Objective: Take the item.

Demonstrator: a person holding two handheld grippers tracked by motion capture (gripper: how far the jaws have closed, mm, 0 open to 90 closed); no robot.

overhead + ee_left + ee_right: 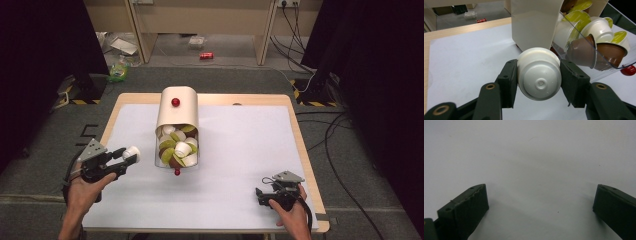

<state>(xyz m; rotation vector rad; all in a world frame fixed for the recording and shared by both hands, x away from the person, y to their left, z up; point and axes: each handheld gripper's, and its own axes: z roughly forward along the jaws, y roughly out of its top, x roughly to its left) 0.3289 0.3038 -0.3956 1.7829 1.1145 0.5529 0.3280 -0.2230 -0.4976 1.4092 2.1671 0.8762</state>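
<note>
White capsule [539,75] pinched — left gripper [539,76] beside dispenser [534,22].

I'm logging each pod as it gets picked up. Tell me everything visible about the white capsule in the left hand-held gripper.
The white capsule is a small, glossy, plastic-looking cup with a wider rim and a dimpled round base. It lies on its side, base toward the camera, clamped between the pads of the left hand-held gripper, beside the capsule dispenser.
</note>
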